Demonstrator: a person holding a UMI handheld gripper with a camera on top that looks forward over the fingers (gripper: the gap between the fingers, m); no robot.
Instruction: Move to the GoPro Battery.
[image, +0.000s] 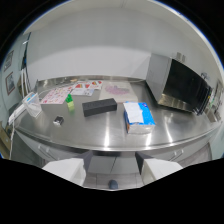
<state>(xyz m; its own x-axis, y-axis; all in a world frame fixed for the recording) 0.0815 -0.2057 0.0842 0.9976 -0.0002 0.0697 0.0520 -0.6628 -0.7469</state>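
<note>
Steel counter (100, 131); small dark GoPro battery (59, 120); fingers (110, 171) apart.

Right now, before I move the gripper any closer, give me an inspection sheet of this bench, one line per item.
Surface: long stainless steel counter, against a white wall.
Job's things: small dark block near the counter's front edge, possibly the GoPro battery; too small to confirm.
Clutter: long black rectangular box mid-counter; blue and white packet beside it; small green object; printed paper sheets at the back; clear plastic container at the far end.
Grippers: gripper open, two pale fingers short of the counter, nothing between them.
Cables: nothing seen.
Surroundings: metal oven with dark door at the other end; framed pictures on the side wall.
</note>
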